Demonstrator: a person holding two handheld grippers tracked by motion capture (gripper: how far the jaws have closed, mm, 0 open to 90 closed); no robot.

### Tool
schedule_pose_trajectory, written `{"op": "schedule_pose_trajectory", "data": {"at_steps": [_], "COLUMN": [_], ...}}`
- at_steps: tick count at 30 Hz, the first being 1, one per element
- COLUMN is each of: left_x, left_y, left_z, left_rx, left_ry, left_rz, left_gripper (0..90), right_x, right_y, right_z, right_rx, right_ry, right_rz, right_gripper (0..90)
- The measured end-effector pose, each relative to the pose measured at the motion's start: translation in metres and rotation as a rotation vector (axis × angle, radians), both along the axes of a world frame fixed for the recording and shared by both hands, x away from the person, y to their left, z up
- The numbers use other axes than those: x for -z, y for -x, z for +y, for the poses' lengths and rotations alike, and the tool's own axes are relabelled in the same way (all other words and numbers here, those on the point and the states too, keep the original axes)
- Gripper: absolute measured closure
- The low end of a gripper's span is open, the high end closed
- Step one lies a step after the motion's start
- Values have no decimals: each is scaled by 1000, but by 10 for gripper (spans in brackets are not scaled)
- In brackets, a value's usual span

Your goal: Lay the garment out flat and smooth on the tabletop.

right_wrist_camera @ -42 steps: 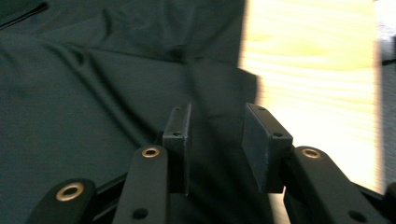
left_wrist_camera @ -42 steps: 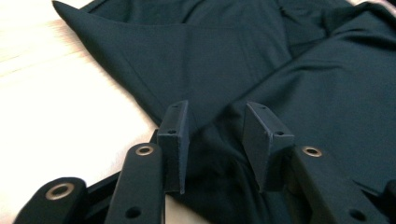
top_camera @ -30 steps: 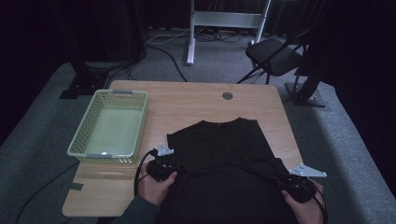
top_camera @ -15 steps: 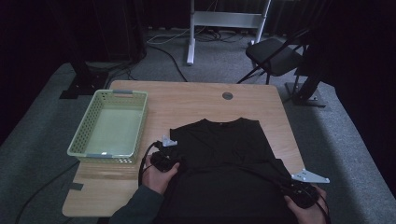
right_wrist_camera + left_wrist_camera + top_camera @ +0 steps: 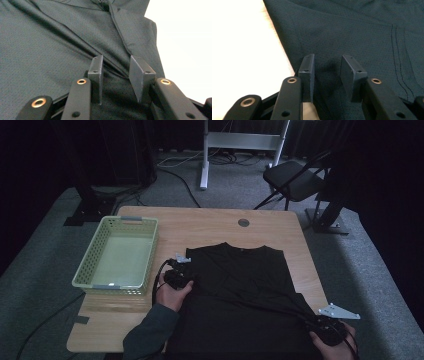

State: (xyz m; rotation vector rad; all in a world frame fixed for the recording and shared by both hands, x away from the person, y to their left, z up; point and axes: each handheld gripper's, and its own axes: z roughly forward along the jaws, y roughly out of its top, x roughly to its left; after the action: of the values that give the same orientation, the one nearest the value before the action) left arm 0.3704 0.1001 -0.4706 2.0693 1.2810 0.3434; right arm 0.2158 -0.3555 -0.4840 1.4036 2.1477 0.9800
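Left forearm, sleeved, entered from the bottom edge of the high view and angled up and slightly right; left hand point(image 5: 172, 295) wrapped around the body of the left gripper point(image 5: 181, 270), which pointed away from the person, its cable looping to the left. Its jaws had just been closing and stood partly apart, a clear gap between the pads point(image 5: 308, 75). Right hand point(image 5: 334, 344) sat low at the bottom right corner, holding the right gripper point(image 5: 315, 322), grey three-cornered plate on top. Its jaws had likewise been closing, pads point(image 5: 140, 77) still parted.
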Motion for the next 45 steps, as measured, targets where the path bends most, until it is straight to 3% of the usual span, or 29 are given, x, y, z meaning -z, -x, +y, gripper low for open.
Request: {"op": "schedule_pose_trajectory", "data": {"at_steps": [6,11,14,19,26,32,35,40,45], "left_x": [0,0,1,1,1,1,1,0,-2], "left_y": [-4,-7,-8,-8,-7,-6,-6,-7,-10], "left_z": [0,0,-1,-1,-2,-3,-4,-6,-13], "left_rx": [2,-1,-3,-3,-3,-4,-3,2,24], "left_ry": [5,7,6,7,1,-6,-14,-27,-19], "left_rz": [2,-1,-4,-7,-14,-20,-21,-14,13], "left_gripper": [649,647,643,642,638,636,633,633,634], "right_x": [-3,-18,-28,-31,-20,-7,-4,-6,-7], "right_y": [-2,-9,-22,-45,-82,-98,-100,-102,-114], "right_z": [3,4,4,9,5,12,15,14,6], "right_rx": [4,5,16,20,77,74,64,30,62], "right_ry": [11,6,3,9,2,27,39,49,58], "right_rz": [4,-51,-79,-88,-46,15,23,39,36], "right_gripper": [626,615,607,617,619,613,620,795,833]}}
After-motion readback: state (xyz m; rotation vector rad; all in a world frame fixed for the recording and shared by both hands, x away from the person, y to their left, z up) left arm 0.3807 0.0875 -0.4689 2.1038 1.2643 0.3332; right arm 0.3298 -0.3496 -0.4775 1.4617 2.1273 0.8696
